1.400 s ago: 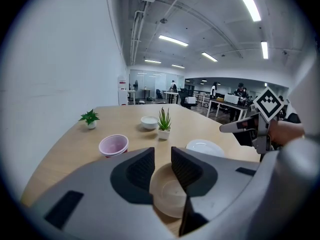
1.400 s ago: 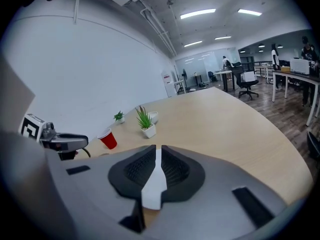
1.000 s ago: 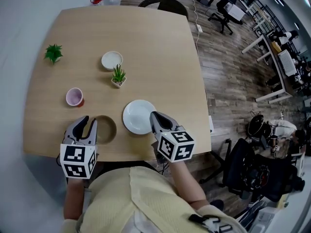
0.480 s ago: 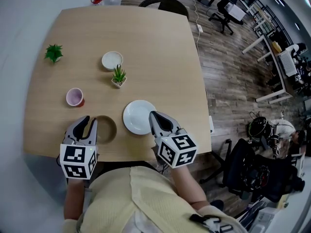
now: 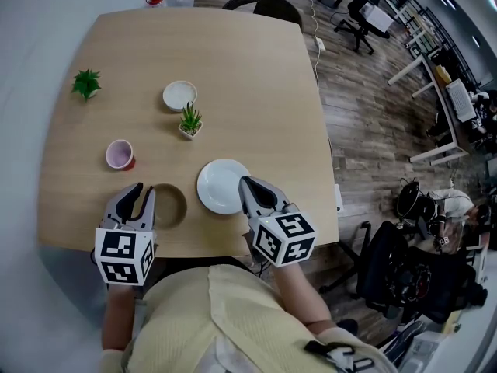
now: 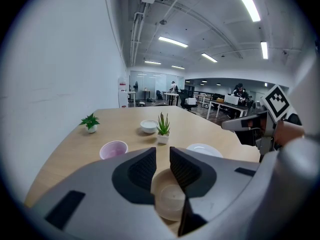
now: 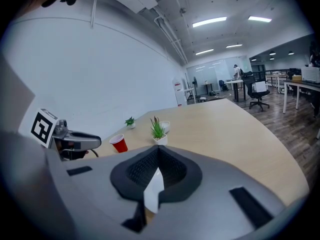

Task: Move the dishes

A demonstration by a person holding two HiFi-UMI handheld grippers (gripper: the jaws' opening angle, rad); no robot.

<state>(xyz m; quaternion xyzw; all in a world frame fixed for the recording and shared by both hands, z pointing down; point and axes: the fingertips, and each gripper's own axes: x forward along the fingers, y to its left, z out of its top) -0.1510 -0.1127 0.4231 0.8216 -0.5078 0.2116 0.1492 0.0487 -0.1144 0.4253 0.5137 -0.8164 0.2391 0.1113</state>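
Your right gripper (image 5: pixel 250 188) had its jaws pressed together on the near rim of the white plate (image 5: pixel 220 185). The plate lay flat on the wooden table (image 5: pixel 256 84), close to your edge of it. In the right gripper view a white sliver of that plate (image 7: pixel 152 190) showed pinched between the pads. Your left gripper (image 5: pixel 138 194) held its jaws a narrow gap apart with nothing gripped, and the tan bowl (image 5: pixel 169 207) sat just beside its right jaw, to the left of the plate. Farther out stood a red cup (image 5: pixel 119 155), a potted succulent (image 5: pixel 189 122), a small white bowl (image 5: pixel 179 95) and a green plant (image 5: pixel 86 84).
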